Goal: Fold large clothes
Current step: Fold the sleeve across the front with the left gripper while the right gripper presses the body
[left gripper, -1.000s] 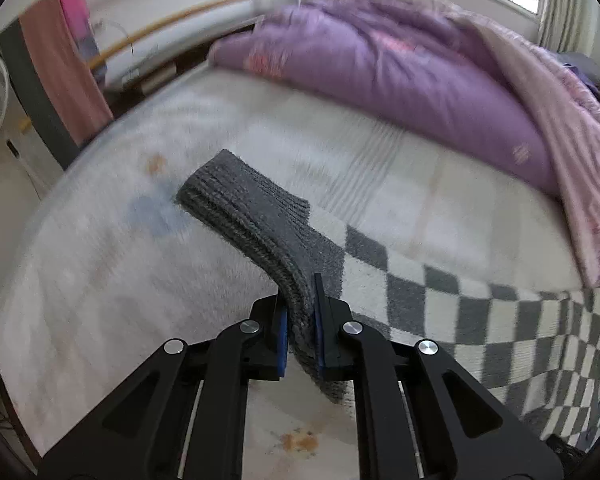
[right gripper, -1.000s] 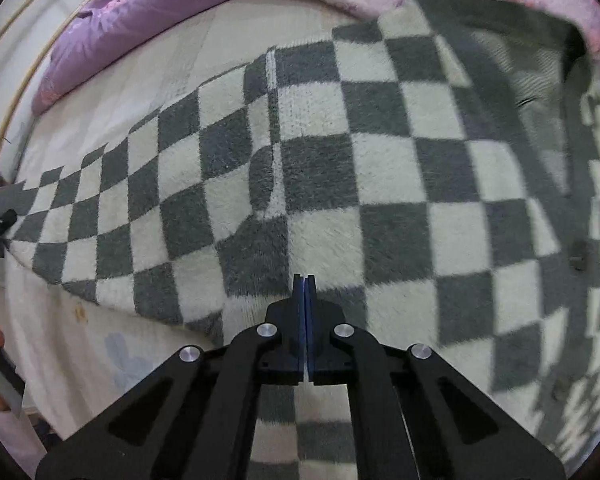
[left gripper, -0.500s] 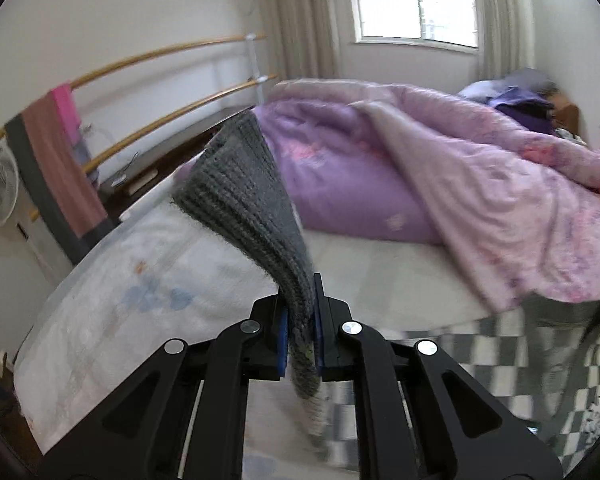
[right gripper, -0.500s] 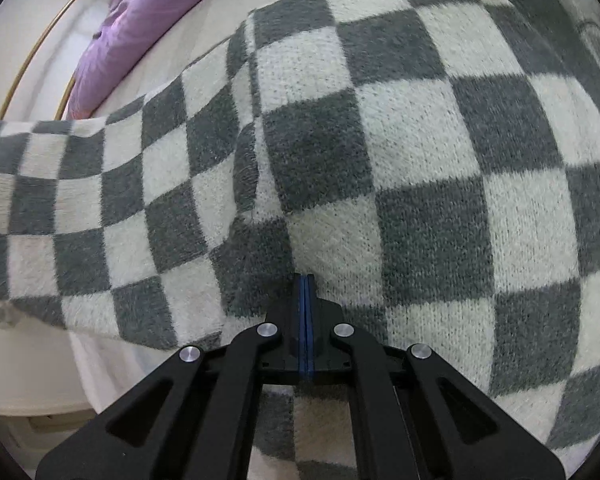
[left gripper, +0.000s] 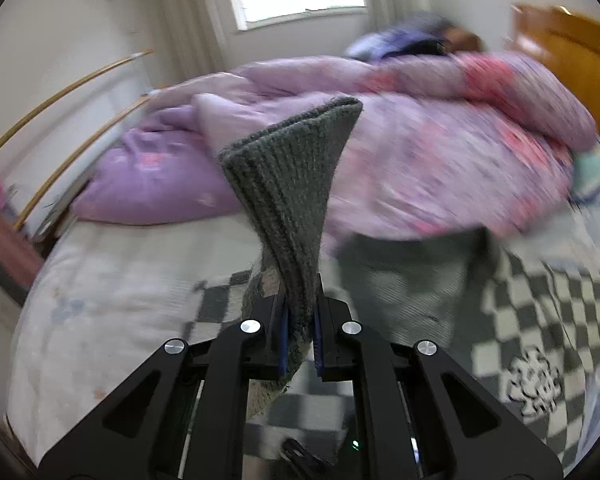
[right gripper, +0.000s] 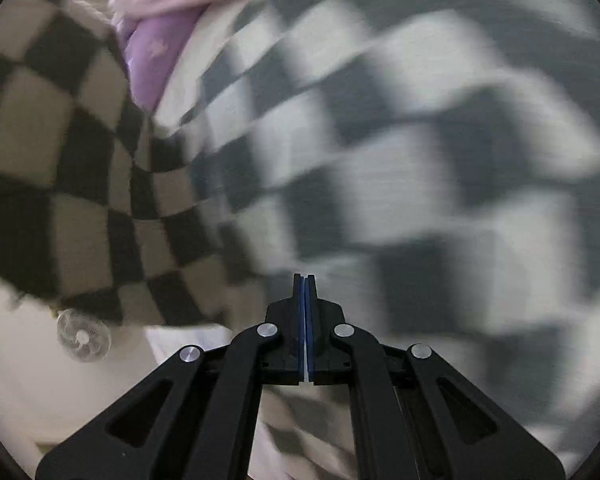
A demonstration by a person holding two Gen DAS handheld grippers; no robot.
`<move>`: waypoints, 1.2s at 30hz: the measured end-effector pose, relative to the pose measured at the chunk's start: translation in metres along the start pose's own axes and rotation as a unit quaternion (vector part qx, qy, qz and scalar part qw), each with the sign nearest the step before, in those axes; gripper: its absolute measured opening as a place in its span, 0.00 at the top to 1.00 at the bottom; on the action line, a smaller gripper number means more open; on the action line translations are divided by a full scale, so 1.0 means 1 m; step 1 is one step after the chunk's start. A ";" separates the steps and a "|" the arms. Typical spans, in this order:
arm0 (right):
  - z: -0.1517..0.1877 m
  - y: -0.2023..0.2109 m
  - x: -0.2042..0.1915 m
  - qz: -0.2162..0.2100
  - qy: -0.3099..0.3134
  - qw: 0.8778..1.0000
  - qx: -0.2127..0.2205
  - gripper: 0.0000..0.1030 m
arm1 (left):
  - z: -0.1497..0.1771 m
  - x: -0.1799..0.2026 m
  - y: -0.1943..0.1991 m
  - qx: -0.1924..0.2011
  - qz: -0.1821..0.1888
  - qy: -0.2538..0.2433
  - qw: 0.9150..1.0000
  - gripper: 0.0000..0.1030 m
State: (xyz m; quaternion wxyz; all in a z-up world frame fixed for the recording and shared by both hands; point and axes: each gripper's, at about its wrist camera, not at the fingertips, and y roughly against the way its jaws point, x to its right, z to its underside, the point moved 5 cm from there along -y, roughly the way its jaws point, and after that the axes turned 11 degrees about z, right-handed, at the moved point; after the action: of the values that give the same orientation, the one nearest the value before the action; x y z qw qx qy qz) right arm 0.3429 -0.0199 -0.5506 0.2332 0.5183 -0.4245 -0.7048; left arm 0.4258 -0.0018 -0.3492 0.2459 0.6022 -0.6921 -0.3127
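A grey-and-white checkered knit sweater (left gripper: 540, 312) lies spread on the bed. My left gripper (left gripper: 300, 320) is shut on its grey ribbed cuff (left gripper: 292, 184), which stands up above the jaws, lifted off the bed. In the right wrist view the sweater (right gripper: 380, 160) fills the frame, blurred, with a raised fold (right gripper: 60, 180) at the left. My right gripper (right gripper: 304, 292) has its pads pressed together against the fabric; whether cloth is pinched between them is not visible.
A purple and pink quilt (left gripper: 420, 152) is heaped across the far side of the white bed sheet (left gripper: 100, 300). Wooden rails (left gripper: 68, 88) run along the left wall. A wooden headboard (left gripper: 568, 60) stands at the right. A white fan (right gripper: 84, 336) stands beyond the bed edge.
My left gripper has lifted the cuff off the bed and swung right, toward the sweater body. The right gripper has moved closer over the sweater; a fold now rises at its left.
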 end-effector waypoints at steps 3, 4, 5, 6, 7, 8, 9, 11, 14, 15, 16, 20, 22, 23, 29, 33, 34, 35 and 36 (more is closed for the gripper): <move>0.009 0.049 0.068 0.008 -0.033 0.999 0.029 0.99 | 0.025 0.048 -0.027 -0.035 0.018 -0.024 0.999 0.91; 0.012 0.075 0.093 0.025 -0.036 0.997 0.056 0.99 | 0.033 0.059 -0.034 -0.044 0.022 -0.032 0.998 0.91; 0.009 0.088 0.107 0.043 -0.041 0.996 0.073 0.99 | 0.045 0.074 -0.045 -0.059 0.028 -0.044 0.997 0.91; 0.012 0.104 0.126 0.067 -0.048 0.993 0.088 0.99 | 0.058 0.089 -0.056 -0.071 0.035 -0.053 0.995 0.91; 0.013 0.122 0.149 0.096 -0.059 0.988 0.103 0.99 | 0.070 0.102 -0.068 -0.085 0.039 -0.061 0.994 0.91; 0.012 0.132 0.162 0.112 -0.067 0.985 0.111 0.99 | 0.080 0.111 -0.078 -0.097 0.040 -0.067 0.992 0.91; 0.012 0.142 0.176 0.132 -0.077 0.981 0.119 0.99 | 0.091 0.120 -0.088 -0.112 0.042 -0.072 0.990 0.91; 0.010 0.165 0.205 0.162 -0.092 0.973 0.136 0.99 | 0.110 0.133 -0.106 -0.141 0.050 -0.075 0.986 0.89; 0.009 0.192 0.226 0.187 -0.119 0.963 0.153 0.83 | 0.129 0.145 -0.113 -0.172 0.070 -0.101 0.977 0.73; 0.008 0.195 0.229 0.191 -0.120 0.962 0.152 0.66 | 0.131 0.147 -0.107 -0.169 0.085 -0.104 0.976 0.62; 0.006 0.203 0.229 0.194 -0.115 0.961 0.159 0.51 | 0.131 0.146 -0.098 -0.162 0.103 -0.103 0.976 0.56; 0.002 0.236 0.198 0.244 -0.061 0.939 0.233 0.34 | 0.116 0.126 -0.058 -0.127 0.142 -0.095 0.977 0.40; -0.004 0.235 0.169 0.249 -0.008 0.937 0.245 0.34 | 0.106 0.102 -0.040 -0.114 0.155 -0.078 0.978 0.43; -0.003 0.232 0.154 0.253 0.014 0.934 0.250 0.34 | 0.103 0.088 -0.036 -0.112 0.159 -0.067 0.979 0.56; -0.040 0.175 0.064 0.233 0.143 0.932 0.238 0.67 | 0.094 -0.018 -0.048 -0.129 0.119 0.008 0.985 0.99; -0.072 0.113 0.046 0.227 0.154 0.944 0.181 0.92 | 0.110 -0.076 -0.080 -0.155 0.095 0.058 0.982 0.99; -0.083 0.092 0.050 0.234 0.147 0.948 0.157 0.95 | 0.116 -0.088 -0.093 -0.167 0.087 0.067 0.980 0.99; -0.088 0.079 0.054 0.240 0.141 0.950 0.143 0.95 | 0.123 -0.099 -0.104 -0.177 0.084 0.074 0.978 0.99; -0.094 0.063 0.060 0.246 0.136 0.952 0.124 0.95 | 0.134 -0.110 -0.120 -0.196 0.078 0.084 0.974 1.00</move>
State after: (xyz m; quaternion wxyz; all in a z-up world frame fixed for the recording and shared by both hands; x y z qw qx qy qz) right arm 0.4022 -0.1331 -0.5390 0.3889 0.5130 -0.5875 -0.4904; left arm 0.4280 0.1154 -0.5242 0.4402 0.5109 -0.6391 -0.3699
